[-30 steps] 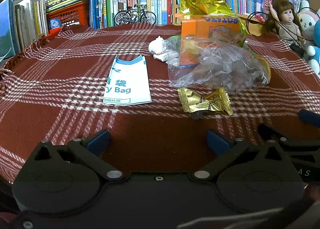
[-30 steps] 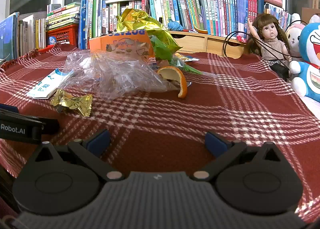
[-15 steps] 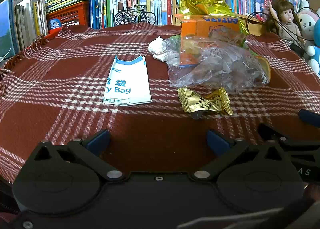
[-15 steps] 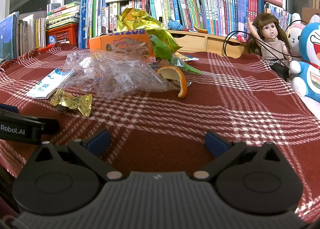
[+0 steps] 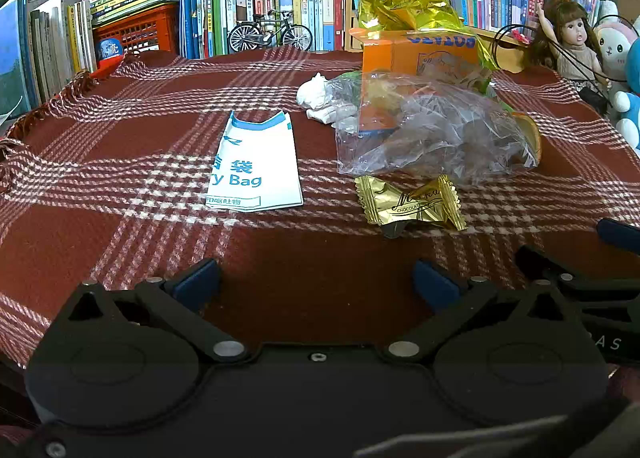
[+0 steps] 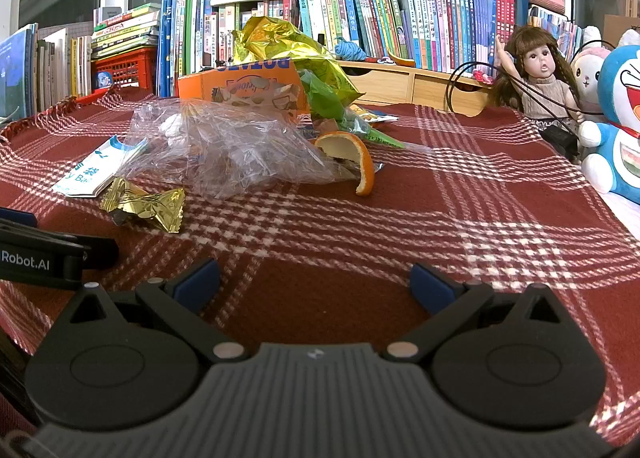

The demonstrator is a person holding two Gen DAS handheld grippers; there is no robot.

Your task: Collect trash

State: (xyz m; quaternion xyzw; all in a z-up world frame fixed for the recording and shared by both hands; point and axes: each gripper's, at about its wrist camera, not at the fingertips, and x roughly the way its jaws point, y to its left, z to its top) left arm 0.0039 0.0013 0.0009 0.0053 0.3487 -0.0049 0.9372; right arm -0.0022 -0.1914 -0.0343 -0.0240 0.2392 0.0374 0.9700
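Bench (image 5: 120, 250) under a plaid cloth (image 6: 460, 217), trash clustered mid-bench, nothing collected yet by the look of it. Both grippers sit low at the near edge, well short of the pile: left gripper (image 5: 316, 282) with fingers spread wide and empty, right gripper (image 6: 314, 280) the same.

Risks, biggest item down:

- Cloth: loose and rumpled at the far left. Fingers scraping low probably snag it and drag the whole pile.
- Foil bag (image 6: 280, 45) and orange box (image 5: 420, 53): stacked at the back, box leaning into the heap. Pull anything from under and they likely topple.
- Clear bag (image 5: 432, 137): draped over box and other scraps, touching the peel. Thin film, so likely to slip from a pinch or come up carrying loose bits that then drop.
- White bag (image 5: 256, 161): lies flat on the cloth, no edge to get under. A pinch may catch cloth with it.
- Tissue (image 5: 320, 97): half tucked against the clear bag, easy to miss.
- Peel (image 6: 356, 161): curved, stands on its edge, may roll off a grip.
- Wrapper (image 5: 412, 203): nearest both grippers, between them; they could both go for it and collide.

No bin in either view.
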